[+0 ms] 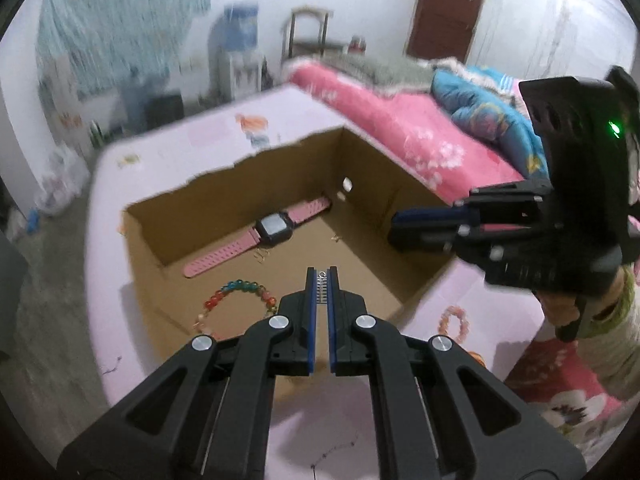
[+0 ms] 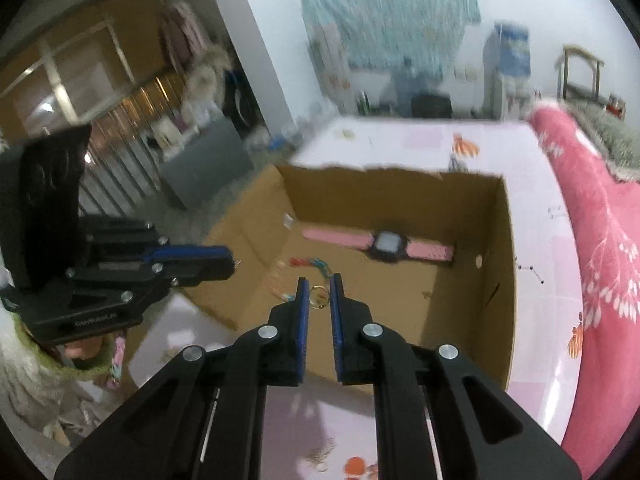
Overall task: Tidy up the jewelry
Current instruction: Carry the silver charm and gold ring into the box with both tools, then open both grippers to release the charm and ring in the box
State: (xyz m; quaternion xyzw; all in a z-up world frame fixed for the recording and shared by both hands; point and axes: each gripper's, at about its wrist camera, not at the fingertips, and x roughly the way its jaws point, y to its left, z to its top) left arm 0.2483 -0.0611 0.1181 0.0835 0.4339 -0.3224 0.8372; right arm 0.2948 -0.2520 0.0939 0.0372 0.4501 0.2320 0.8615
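Note:
An open cardboard box [image 1: 160, 200] [image 2: 506, 248] stands on a pink table. On its floor lie a pink-strapped watch [image 1: 272, 230] [image 2: 386, 245] and a multicoloured bead bracelet [image 1: 240, 290] [image 2: 312, 263]. My left gripper [image 1: 322, 278] hangs over the box's near side, shut on a small silver ridged piece [image 1: 322, 292]. My right gripper [image 2: 319, 286] hovers above the box floor, shut on a small gold ring [image 2: 319, 294]. Each gripper also shows in the other's view: the right gripper [image 1: 400, 228] by the box's right wall, the left gripper [image 2: 230, 264] at its left rim.
A pink bead bracelet [image 1: 452, 322] lies on the pink table [image 1: 180, 136] [image 2: 400, 140] right of the box. Small gold bits [image 1: 262, 256] sit on the box floor. A bed with a pink quilt [image 1: 400, 124] [image 2: 600, 208] borders the table. A hand [image 1: 560, 304] grips the right tool.

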